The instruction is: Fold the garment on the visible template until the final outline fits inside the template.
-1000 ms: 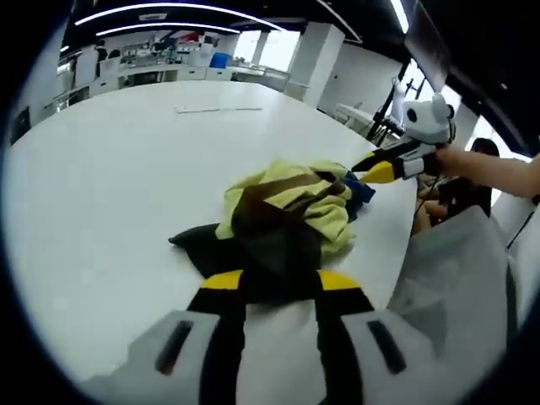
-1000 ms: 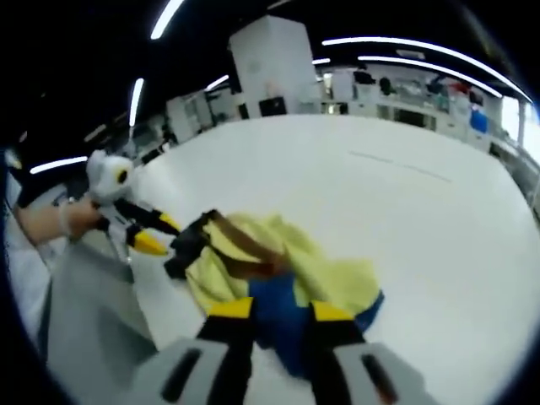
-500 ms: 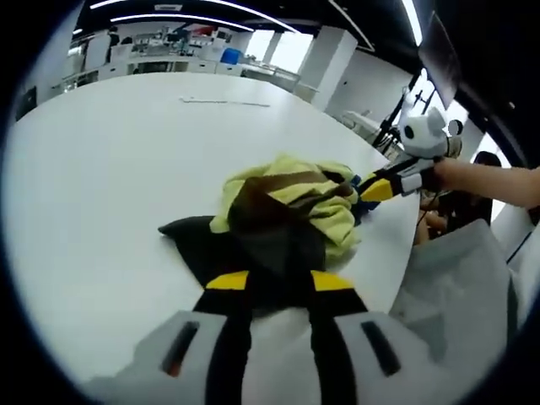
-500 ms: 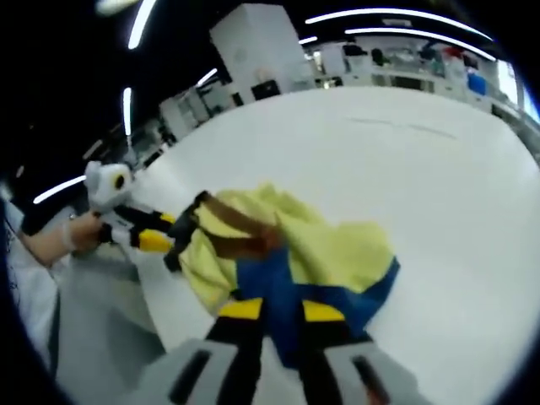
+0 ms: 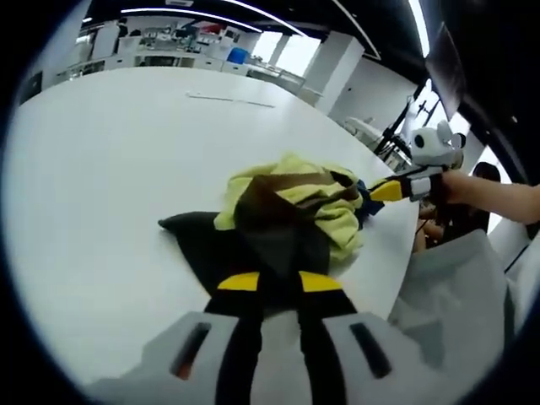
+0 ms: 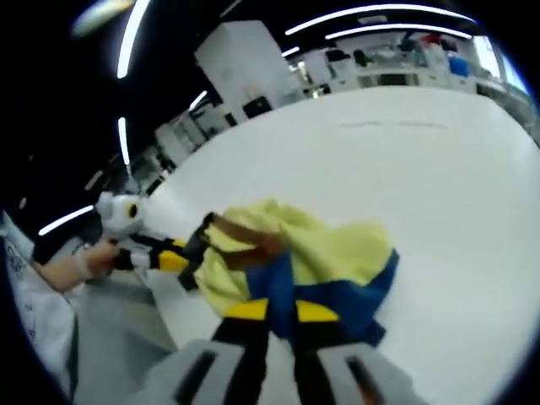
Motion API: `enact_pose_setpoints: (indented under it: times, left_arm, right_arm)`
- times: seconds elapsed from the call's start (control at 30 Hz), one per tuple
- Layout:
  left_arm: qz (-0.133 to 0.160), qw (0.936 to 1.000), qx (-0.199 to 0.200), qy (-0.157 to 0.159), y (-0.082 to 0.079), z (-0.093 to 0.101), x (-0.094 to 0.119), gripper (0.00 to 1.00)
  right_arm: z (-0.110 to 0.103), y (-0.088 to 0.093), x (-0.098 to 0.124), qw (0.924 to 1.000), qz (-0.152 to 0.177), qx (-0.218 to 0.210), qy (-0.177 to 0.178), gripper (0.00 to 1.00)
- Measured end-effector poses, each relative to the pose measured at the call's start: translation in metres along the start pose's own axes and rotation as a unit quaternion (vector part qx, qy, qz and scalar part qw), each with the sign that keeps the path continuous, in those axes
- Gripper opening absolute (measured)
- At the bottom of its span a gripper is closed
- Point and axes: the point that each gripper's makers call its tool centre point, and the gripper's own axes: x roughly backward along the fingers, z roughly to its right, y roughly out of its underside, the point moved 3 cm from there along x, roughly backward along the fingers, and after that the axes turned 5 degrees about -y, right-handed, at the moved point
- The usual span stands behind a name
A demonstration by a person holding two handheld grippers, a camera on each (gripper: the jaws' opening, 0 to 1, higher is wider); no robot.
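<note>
1. In the left gripper view, the left gripper [image 5: 272,283] had its yellow-tipped jaws drawn narrow, pinching a black part of the garment [image 5: 287,215] between them.
2. The garment lay bunched on the white worktop [image 5: 110,160], just ahead of those jaws: a black flap spread flat to the left of the jaws, a dark brown fold in the middle, and crumpled pale yellow cloth heaped beyond, with a sliver of blue at the far right edge.
3. Beyond the jaws and to the right, the right gripper [image 5: 377,191] met the blue edge of the heap, held by a hand [image 5: 460,187].
4. A thin pale line [image 5: 229,99] lay on the worktop far ahead of the jaws, well apart from the garment.
5. In the right gripper view, the right gripper [image 6: 282,310] had its jaws close together, clamped on the blue part of the garment [image 6: 304,257].
6. Here the blue cloth spread right at the jaws and to their right, pale yellow folds rose beyond it, and a brown strip crossed the yellow.
7. To the left of the jaws, the left gripper [image 6: 181,257] touched the black edge of the garment, held by a hand [image 6: 72,266].
</note>
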Motion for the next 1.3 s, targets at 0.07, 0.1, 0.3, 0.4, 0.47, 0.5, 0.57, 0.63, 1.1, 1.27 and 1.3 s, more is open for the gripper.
enact_pose_setpoints:
  times: [0.07,0.1,0.3,0.4,0.47,0.5,0.57,0.63,1.1,1.27,1.3]
  left_arm:
    - [0.002,1.0,0.0,-0.002,0.0,-0.001,0.0,0.09]
    - [0.004,1.0,-0.003,-0.004,-0.001,-0.001,0.0,0.06]
    - [0.007,0.9999,-0.01,0.003,-0.002,0.001,0.002,0.0]
    - [0.009,0.9999,-0.013,0.002,-0.004,-0.002,0.006,0.0]
    - [0.012,0.9998,-0.016,0.004,-0.008,-0.001,0.009,0.0]
    - [0.016,0.9998,-0.015,0.002,-0.012,-0.002,0.012,0.0]
    - [0.019,0.9996,-0.018,-0.003,-0.016,-0.007,0.015,0.0]
    - [0.033,0.9993,-0.013,-0.007,-0.026,-0.008,0.02,0.0]
    - [0.087,0.9958,-0.015,-0.024,-0.076,-0.028,0.052,0.0]
    - [0.105,0.9938,-0.027,-0.025,-0.094,-0.028,0.063,0.0]
    - [0.11,0.9932,-0.031,-0.023,-0.099,-0.027,0.066,0.0]
  right_arm:
    - [0.0,0.001,0.001,1.0,0.002,0.004,0.0,0.01]
    - [0.0,0.002,0.001,1.0,0.002,0.006,0.002,0.01]
    - [0.004,0.0,0.008,0.9998,0.013,0.014,0.008,0.0]
    - [0.004,-0.002,0.012,0.9997,0.019,0.012,0.011,0.0]
    - [0.001,-0.004,0.014,0.9995,0.025,0.014,0.012,0.0]
    - [0.0,-0.005,0.015,0.9995,0.028,0.013,0.011,0.0]
    - [-0.001,-0.007,0.018,0.9993,0.031,0.018,0.014,0.0]
    - [-0.003,-0.01,0.022,0.9989,0.038,0.02,0.015,0.0]
    - [-0.007,-0.039,0.055,0.9951,0.085,0.045,0.026,0.0]
    - [-0.017,-0.066,0.076,0.9898,0.129,0.056,0.025,0.0]
    - [-0.02,-0.073,0.081,0.9885,0.136,0.062,0.026,0.0]
